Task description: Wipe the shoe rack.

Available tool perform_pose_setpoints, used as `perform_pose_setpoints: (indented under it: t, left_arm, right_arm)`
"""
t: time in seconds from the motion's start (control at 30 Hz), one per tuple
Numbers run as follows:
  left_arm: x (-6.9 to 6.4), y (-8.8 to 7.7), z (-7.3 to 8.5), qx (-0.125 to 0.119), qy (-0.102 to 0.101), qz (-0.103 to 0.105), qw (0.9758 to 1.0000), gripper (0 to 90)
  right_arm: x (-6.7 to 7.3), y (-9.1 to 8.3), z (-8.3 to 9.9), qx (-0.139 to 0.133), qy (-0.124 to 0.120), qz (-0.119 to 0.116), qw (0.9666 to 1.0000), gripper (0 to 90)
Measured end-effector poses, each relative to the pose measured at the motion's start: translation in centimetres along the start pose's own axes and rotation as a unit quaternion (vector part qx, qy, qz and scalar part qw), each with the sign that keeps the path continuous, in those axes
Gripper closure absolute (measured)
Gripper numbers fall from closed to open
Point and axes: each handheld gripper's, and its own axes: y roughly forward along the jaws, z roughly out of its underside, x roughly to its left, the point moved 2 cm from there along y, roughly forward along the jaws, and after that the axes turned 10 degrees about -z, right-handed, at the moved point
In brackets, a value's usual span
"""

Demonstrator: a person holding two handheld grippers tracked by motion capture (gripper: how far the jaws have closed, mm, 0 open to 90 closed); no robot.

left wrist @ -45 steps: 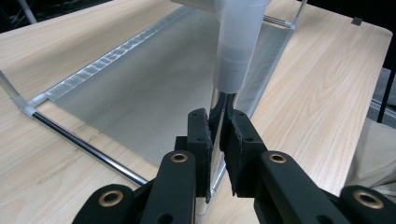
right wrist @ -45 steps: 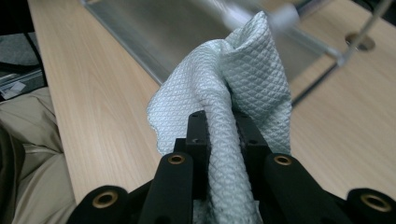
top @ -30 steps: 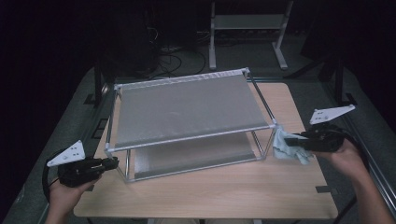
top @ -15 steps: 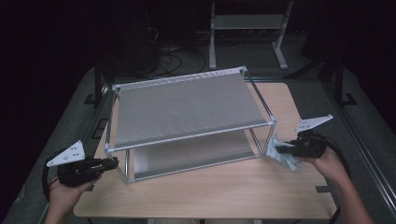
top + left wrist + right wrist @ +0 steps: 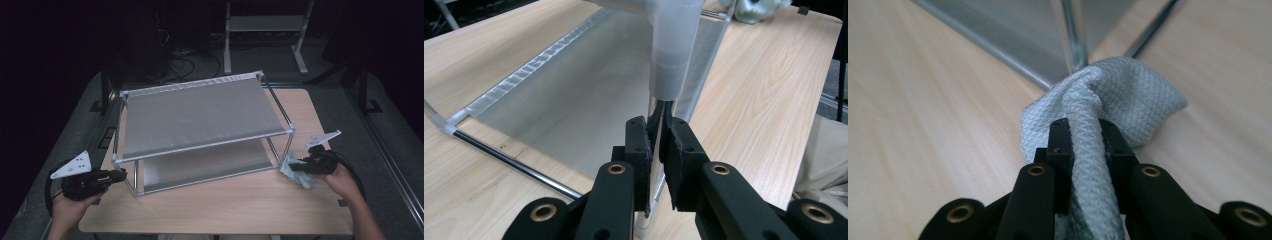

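— Tongs first, the nearest thing: the left tongs (image 5: pixel 655 150) are clenched on the front corner post (image 5: pixel 659 107) of the rack (image 5: pixel 200 112). Why hold it there?

— As I judge it, to keep the rack from sliding on the bench (image 5: pixel 240 200) while the other hand works at its far end. The post is a thin shiny rod running up into a whitish plastic sleeve, and the pads pinch it just below that sleeve.

— And the right tongs (image 5: pixel 1083 145)?

— Grasping a cloth (image 5: pixel 1118 100), bunched into a thick fold between the pads. It sits at the rack's front right corner, its loose end touching the foot of the post there and draped on the bench just beside it.

— For wiping, then?

— Likely; gathered like that it makes a firm wad to rub along the rods.

— How does the cloth look?

— Pale grey-green, with a fine diamond weave, soft and crumpled.

— Beyond it?

— The rack's two grey mesh shelves, one above the other.
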Motion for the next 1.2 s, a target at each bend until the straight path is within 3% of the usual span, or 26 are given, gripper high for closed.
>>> perform_pose_setpoints:
  t: [0.1,0.17,0.3,0.53,0.7,0.87,1.07,1.2]
  left_arm:
    - [0.0,0.0,0.0,-0.002,-0.002,0.001,1.0000,81.1]
    - [0.1,0.0,0.0,-0.002,-0.002,0.002,1.0000,81.1]
    - [0.0,0.0,0.0,-0.002,-0.002,0.001,1.0000,81.1]
    - [0.0,0.0,0.0,-0.002,-0.001,0.001,1.0000,81.1]
    - [0.1,0.0,0.0,-0.003,-0.001,0.002,1.0000,81.1]
    - [0.0,0.0,0.0,-0.002,0.001,0.002,1.0000,81.1]
    - [0.0,0.0,0.1,-0.003,0.001,0.002,1.0000,81.1]
    - [0.1,0.0,0.1,-0.003,0.002,0.002,1.0000,81.1]
  right_arm:
    - [-0.7,0.9,0.9,-0.016,0.021,-0.009,0.9996,78.3]
    - [-0.5,0.6,0.8,-0.021,0.015,-0.008,0.9996,78.3]
    - [0.9,-1.5,-0.7,-0.029,-0.017,-0.004,0.9994,78.3]
    - [4.0,-6.2,-4.6,-0.060,-0.082,0.006,0.9948,78.3]
    - [5.0,-8.2,-6.0,-0.077,-0.101,0.009,0.9918,78.4]
    - [4.0,-5.6,-5.1,-0.054,-0.087,0.003,0.9948,78.4]
    - [1.3,-1.0,-2.3,-0.035,-0.032,-0.007,0.9988,78.3]
    - [0.8,0.2,-1.5,-0.025,-0.017,-0.009,0.9995,78.3]
